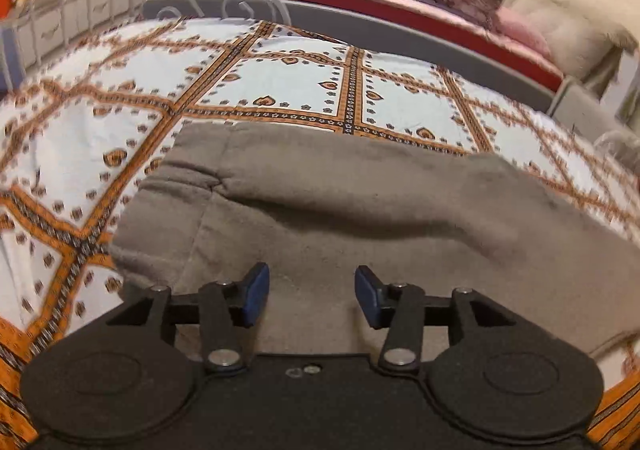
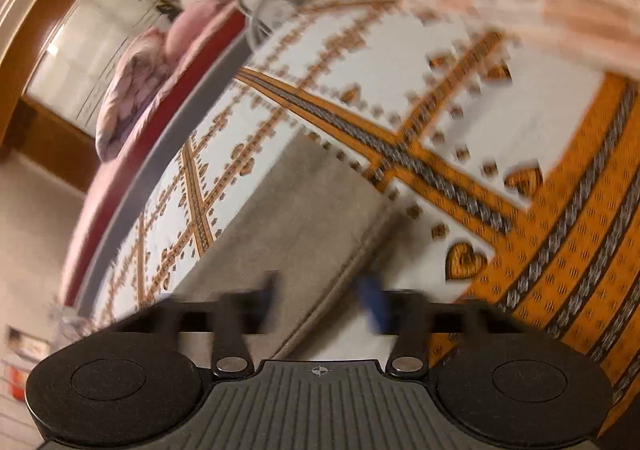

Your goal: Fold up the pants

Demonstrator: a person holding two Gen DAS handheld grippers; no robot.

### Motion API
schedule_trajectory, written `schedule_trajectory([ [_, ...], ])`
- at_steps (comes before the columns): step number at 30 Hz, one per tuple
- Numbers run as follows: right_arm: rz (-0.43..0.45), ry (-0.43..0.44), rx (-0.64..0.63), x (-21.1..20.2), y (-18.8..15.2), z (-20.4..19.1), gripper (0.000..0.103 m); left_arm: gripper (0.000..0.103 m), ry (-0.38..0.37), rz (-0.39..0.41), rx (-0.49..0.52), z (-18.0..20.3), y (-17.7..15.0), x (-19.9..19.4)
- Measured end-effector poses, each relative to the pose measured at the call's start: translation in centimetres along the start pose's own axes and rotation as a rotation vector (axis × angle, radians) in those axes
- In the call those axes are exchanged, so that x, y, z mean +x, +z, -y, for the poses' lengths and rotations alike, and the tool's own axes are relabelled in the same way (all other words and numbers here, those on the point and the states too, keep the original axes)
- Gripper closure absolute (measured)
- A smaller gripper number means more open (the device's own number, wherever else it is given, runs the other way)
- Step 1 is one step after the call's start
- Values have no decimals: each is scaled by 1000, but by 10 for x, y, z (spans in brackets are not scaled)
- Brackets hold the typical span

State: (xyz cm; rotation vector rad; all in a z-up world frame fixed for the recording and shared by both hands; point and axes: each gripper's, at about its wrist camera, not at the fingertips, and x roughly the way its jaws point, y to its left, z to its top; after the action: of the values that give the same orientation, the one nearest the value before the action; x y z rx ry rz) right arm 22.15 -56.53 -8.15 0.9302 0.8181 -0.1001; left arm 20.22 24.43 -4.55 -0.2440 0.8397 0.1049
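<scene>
on my left side, my left gripper (image 1: 312, 296) hangs over the soft grey fleece pants (image 1: 360, 217), which lie flat on the white bedspread with orange borders and little hearts (image 1: 280, 81). its blue pads (image 1: 256, 294) stand a middle way apart with nothing between them, only the cloth lying below. the pants already look folded over, with a thick doubled edge near the far left corner. moving right, the grey cloth runs on across the bed toward my other side. my right gripper (image 2: 320, 302) is tipped over sideways and its picture is blurry. its jaws look partly apart, and the stitched edge of the pants (image 2: 304, 226) runs up between them, but i cannot tell if the pads press on it. i think these pants are light, floppy and a bit thick, so they will sag and bunch if i lift them by the middle. i would pinch them at the edges or corners, one in each gripper, and take both layers so the fold stays neat. they should not slip much, since the cloth looks fuzzy.
</scene>
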Motion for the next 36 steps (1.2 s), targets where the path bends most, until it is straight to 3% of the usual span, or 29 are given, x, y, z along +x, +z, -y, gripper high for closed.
schedule_trajectory([
  [5, -38, -11, 123, 11, 7, 19, 77, 60, -5, -3, -17, 0, 1, 1],
  [9, -30, 49, 227, 15, 13, 35, 74, 56, 6, -16, 15, 5, 1, 5],
  [13, -32, 49, 200, 24, 20, 37, 75, 49, 11, -27, 30, 9, 1, 8],
  [14, -34, 52, 192, 26, 21, 38, 78, 49, 14, -30, 35, 11, 1, 9],
  [15, -33, 41, 160, 25, 23, 36, 88, 49, 18, -32, 41, 12, 1, 9],
  [16, -13, 22, 99, 22, 23, 29, 93, 49, 23, -32, 46, 13, 1, 9],
  [19, 125, 105, -24, -9, 18, 2, 94, 49, 21, -29, 46, 13, 0, 8],
  [20, 151, 86, -57, -16, 14, -2, 94, 49, 15, -29, 42, 12, 0, 8],
  [21, 145, 40, -55, -15, 12, -1, 93, 49, 10, -29, 37, 11, 1, 8],
  [23, 32, -79, 26, 9, 11, 21, 93, 49, 3, -29, 25, 9, 1, 8],
  [25, 13, -58, 87, 15, 13, 34, 93, 49, 3, -28, 22, 8, 1, 8],
  [30, 19, -67, 24, 11, 10, 23, 90, 49, 1, -28, 29, 9, 1, 7],
  [33, 17, -51, 57, 13, 9, 26, 89, 49, -26, 32, 41, 24, 7, -7],
  [36, 26, -77, 24, 10, 10, 15, 87, 45, -70, 76, 166, 68, 7, -17],
])
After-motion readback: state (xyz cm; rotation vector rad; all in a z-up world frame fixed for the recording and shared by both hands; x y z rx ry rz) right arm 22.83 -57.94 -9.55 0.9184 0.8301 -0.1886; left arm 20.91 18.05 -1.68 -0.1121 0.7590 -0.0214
